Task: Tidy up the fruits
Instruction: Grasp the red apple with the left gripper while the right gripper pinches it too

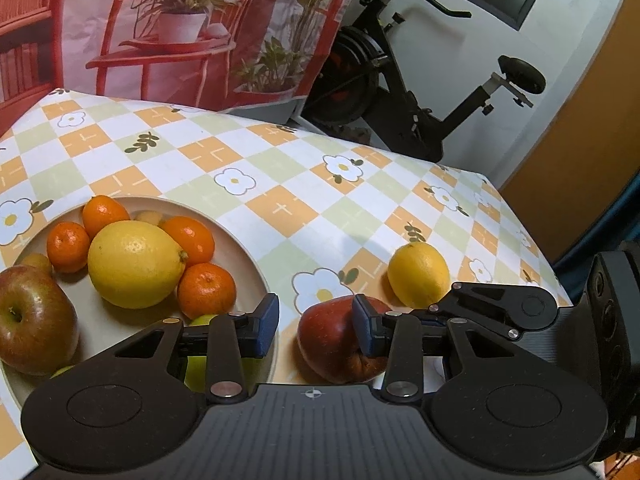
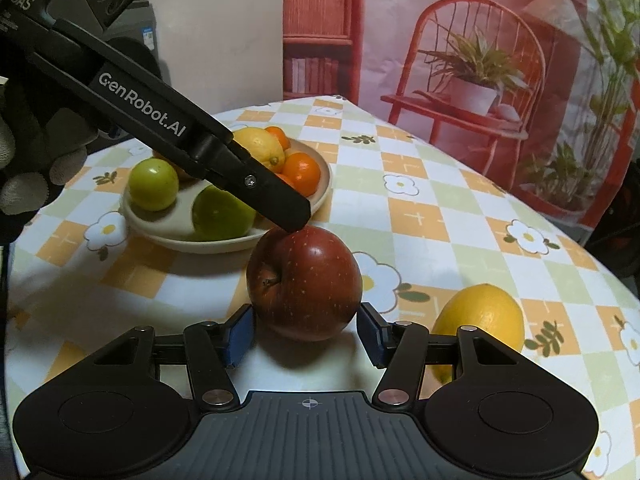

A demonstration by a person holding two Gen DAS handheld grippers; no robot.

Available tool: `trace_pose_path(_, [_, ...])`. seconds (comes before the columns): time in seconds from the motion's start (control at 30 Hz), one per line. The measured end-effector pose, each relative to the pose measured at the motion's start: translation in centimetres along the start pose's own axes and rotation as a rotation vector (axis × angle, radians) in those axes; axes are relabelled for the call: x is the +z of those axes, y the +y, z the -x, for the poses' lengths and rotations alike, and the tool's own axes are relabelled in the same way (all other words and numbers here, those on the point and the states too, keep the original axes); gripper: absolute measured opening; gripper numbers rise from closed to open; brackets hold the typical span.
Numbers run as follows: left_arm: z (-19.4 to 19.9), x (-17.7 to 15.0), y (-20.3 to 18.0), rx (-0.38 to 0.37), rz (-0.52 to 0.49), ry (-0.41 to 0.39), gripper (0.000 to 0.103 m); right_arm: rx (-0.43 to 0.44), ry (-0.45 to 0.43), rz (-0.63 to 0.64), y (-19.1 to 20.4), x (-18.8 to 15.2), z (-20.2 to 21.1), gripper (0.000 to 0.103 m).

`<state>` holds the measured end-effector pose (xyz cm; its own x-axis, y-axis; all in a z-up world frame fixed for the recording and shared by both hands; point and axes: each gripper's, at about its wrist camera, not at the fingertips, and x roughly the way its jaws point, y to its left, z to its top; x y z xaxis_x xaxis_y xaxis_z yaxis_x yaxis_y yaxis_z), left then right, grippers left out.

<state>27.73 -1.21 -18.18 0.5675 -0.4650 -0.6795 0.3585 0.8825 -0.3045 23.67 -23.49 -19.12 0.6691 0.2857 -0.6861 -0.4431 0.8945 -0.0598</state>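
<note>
The right gripper (image 2: 305, 330) stands part-open astride the red apple (image 2: 304, 284), pads close beside its flanks, contact not confirmed; the apple rests on the bench (image 2: 440, 216) between the plate (image 2: 224, 240) and a loose lemon (image 2: 482, 316) toward the right edge. The left gripper (image 1: 316, 326) is narrow and empty, one finger tip at the apple's top. Risk: the smooth, waxy, round skin may slip or roll under an off-centre squeeze, nudging the dimpled oval lemon. The shallow matte plate, already crowded with glossy citrus, may shed fruit
</note>
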Motion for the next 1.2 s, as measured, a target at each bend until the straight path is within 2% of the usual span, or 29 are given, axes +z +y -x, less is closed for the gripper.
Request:
trace_pose_path(0.17, [0.5,-0.4,-0.7,-0.048,-0.020,0.027,0.042,0.047,-0.012,-0.004,0.7,0.0,1.3,0.051])
trace_pose_path(0.27, [0.5,-0.7,-1.1,-0.051,-0.043,0.031,0.042,0.041,-0.002,0.027,1.3,0.0,1.6,0.051])
trace_pose_path(0.37, [0.3,-0.7,-0.9,-0.045,-0.022,0.028,0.042,0.055,-0.004,-0.009,1.0,0.1,1.6,0.051])
trace_pose_path(0.53, [-0.3,-0.2,-0.2,-0.041,0.026,0.022,0.042,0.020,-0.013,-0.017,0.7,0.2,1.7,0.048])
trace_pose_path(0.6, [-0.6,0.0,-0.2,-0.045,0.038,0.023,0.042,0.000,-0.017,-0.003,0.7,0.3,1.8,0.051])
trace_pose_path(0.73, [-1.4,0.3,-0.9,-0.054,0.017,0.035,0.043,-0.023,-0.019,0.034,0.9,0.6,1.7,0.057])
trace_pose_path(0.9, [-2.2,0.4,-1.4,-0.047,0.012,0.035,0.043,-0.029,-0.006,0.040,0.8,0.9,0.6,0.056])
trace_pose_path(1.07, [-1.9,0.8,-0.3,-0.023,0.045,0.033,0.042,0.010,-0.019,-0.048,-0.6,0.5,0.6,0.055])
trace_pose_path(1.2, [-1.3,0.8,0.9,-0.044,0.082,0.038,0.042,0.021,-0.031,-0.105,-1.3,0.1,0.9,0.055])
